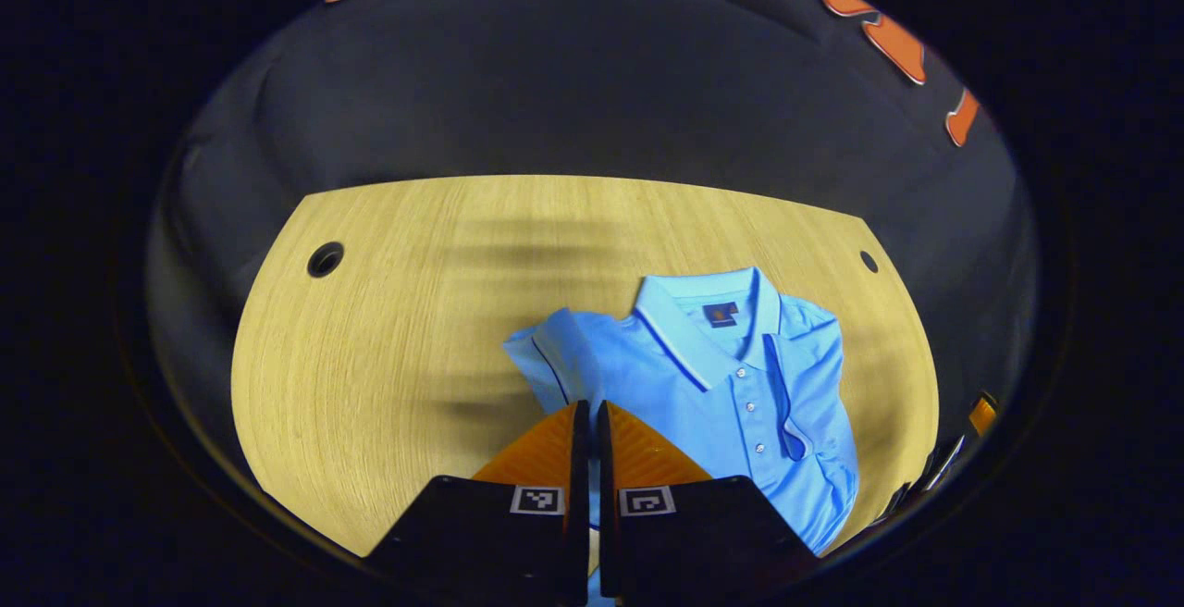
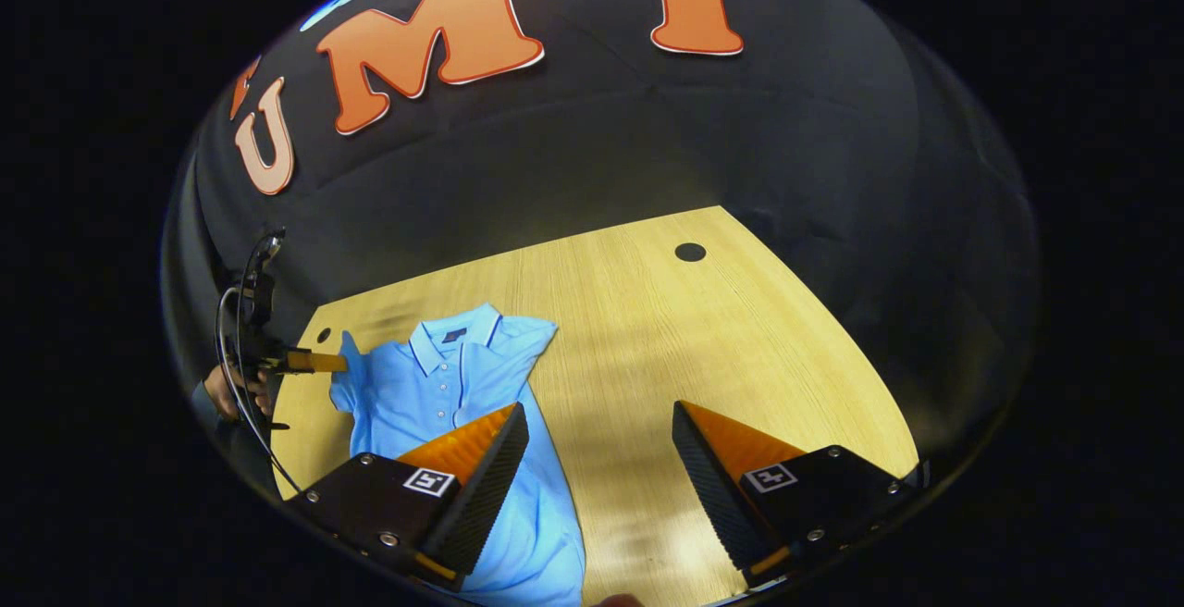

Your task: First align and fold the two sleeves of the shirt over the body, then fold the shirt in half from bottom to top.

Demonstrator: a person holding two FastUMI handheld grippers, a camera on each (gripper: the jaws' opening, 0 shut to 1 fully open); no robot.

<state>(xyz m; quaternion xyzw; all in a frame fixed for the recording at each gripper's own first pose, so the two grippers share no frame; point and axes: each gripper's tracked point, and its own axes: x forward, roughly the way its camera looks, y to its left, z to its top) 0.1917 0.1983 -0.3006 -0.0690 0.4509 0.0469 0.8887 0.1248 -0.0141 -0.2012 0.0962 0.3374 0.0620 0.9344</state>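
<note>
Light blue polo shirt (image 1: 731, 385) lies front-up on the wooden bench (image 1: 388, 311), collar toward the far edge. White-trimmed collar, dark piping along the placket, a row of small white buttons, a dark label inside the neck too small to read. One short sleeve (image 1: 546, 353) is lifted and drawn in over the body on the side nearest the left gripper; the cloth bunches and creases there. In the right gripper view the shirt (image 2: 444, 394) sits toward the bench's near-left corner, with its hem running off the near edge of the picture.

Left gripper (image 1: 592, 417): fingers nearly closed, a thin slit between them, tips at the sleeve edge. Whether cloth is actually pinched cannot be told. In the right gripper view this same gripper (image 2: 319, 362) shows by the sleeve at the bench's left edge, a hand (image 2: 227, 390) and looping cable behind it.

Right gripper (image 2: 601, 431): fingers spread wide, holding nothing; one finger over the shirt's lower body, the other over bare wood.

Bench: pale wood grain, round dark holes (image 1: 325, 258) near its far corners. Black cloth wall behind.
</note>
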